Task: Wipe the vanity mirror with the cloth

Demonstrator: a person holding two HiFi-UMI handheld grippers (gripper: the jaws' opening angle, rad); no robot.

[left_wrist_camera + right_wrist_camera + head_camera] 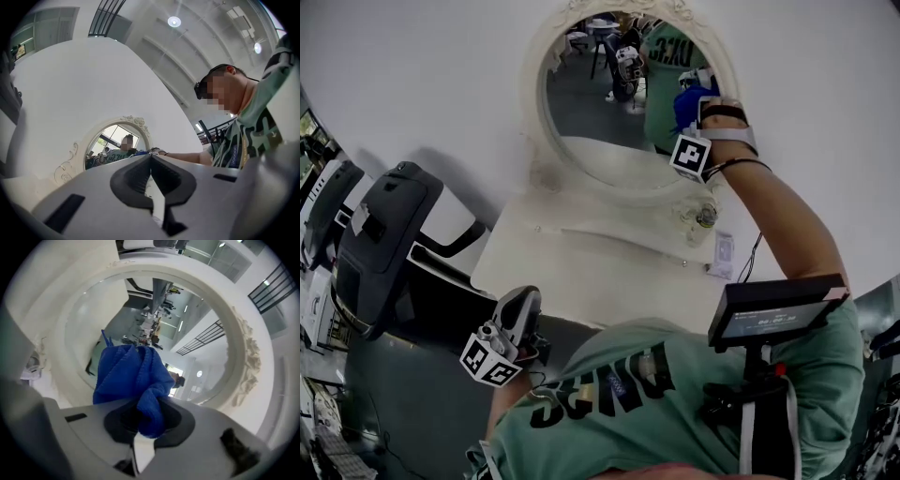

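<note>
Bunched blue cloth [131,380] at oval mirror [591,131]

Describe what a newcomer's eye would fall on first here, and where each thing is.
The blue cloth, bunched in the right gripper's shut jaws, is held at the right side of the oval vanity mirror. The mirror, white and ornately framed, stands on a white table against the wall. The left gripper hangs low by the person's chest, shut and empty.
</note>
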